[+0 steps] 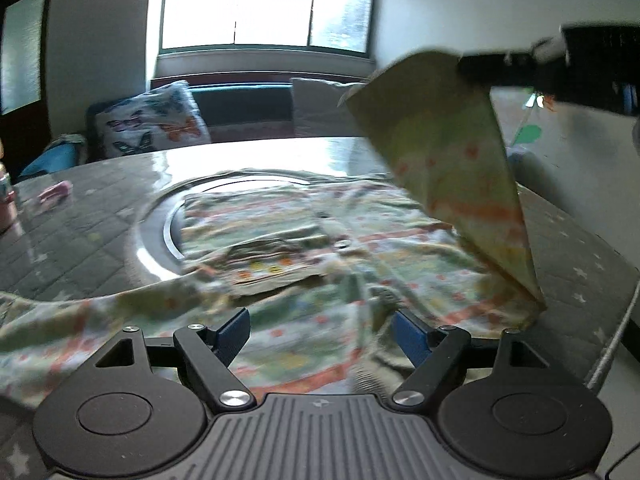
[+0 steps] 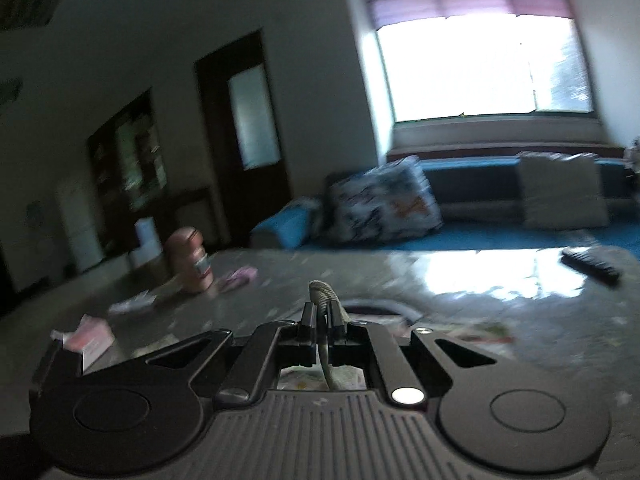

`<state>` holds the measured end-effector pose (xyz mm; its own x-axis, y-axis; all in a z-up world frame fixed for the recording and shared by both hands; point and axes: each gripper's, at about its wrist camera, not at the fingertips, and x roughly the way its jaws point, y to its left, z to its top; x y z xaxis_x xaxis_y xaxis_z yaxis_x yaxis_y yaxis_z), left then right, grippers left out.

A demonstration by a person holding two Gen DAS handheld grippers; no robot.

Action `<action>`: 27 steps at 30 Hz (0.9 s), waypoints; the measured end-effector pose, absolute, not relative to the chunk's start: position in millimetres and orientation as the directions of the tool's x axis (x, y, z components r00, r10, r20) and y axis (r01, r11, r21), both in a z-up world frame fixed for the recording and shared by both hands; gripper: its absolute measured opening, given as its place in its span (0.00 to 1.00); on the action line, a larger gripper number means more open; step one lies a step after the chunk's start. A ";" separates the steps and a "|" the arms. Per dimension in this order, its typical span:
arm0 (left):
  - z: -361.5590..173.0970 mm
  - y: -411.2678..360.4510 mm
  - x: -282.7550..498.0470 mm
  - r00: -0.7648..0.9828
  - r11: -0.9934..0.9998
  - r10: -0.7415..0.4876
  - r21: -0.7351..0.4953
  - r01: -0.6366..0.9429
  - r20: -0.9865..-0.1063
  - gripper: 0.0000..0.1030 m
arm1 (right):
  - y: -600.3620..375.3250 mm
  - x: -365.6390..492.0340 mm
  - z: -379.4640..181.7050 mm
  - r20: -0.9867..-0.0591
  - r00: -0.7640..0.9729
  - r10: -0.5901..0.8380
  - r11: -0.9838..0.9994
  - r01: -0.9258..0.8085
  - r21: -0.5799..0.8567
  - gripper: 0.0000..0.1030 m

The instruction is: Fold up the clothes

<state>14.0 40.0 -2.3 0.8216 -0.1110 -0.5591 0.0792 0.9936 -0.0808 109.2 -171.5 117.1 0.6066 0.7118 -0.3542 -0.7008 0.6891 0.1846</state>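
A green patterned shirt (image 1: 304, 240) lies spread on the grey table (image 1: 80, 216) in the left wrist view. My left gripper (image 1: 320, 336) is open just above its near part, holding nothing. My right gripper (image 1: 472, 66) shows at the upper right, shut on a corner of the shirt, and lifts a flap (image 1: 452, 152) of it high above the table. In the right wrist view my right gripper (image 2: 322, 312) is shut on the shirt's edge (image 2: 322, 290), which sticks up between the fingers.
A pink bottle (image 2: 192, 260), pink packets (image 2: 90, 340) and papers sit on the table's left. A black remote (image 2: 590, 266) lies at the far right. A round turntable (image 1: 160, 232) is under the shirt. Cushions (image 1: 152, 120) lie on the window bench beyond.
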 end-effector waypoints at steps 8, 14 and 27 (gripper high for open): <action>-2.7 66.5 7.6 0.827 0.996 -0.048 -0.090 -0.003 -0.560 0.79 | -123.7 91.3 80.2 -0.491 0.445 0.749 0.585 -0.793 0.174 0.09; 4.1 75.0 8.1 0.836 0.995 -0.029 -0.097 -0.029 -0.548 0.79 | -136.9 82.1 70.6 -0.528 0.419 0.739 0.570 -0.806 0.159 0.10; 21.8 70.9 16.9 0.858 0.993 -0.079 -0.112 0.026 -0.507 0.59 | -237.1 115.1 9.0 -0.698 0.526 0.486 0.816 -0.559 0.147 0.09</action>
<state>16.9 70.9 21.8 0.8580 -0.0794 -0.5074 0.0255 0.9934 -0.1122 115.1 -237.1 9.0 0.5262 0.4859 -0.6978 -0.5589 0.8161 0.1469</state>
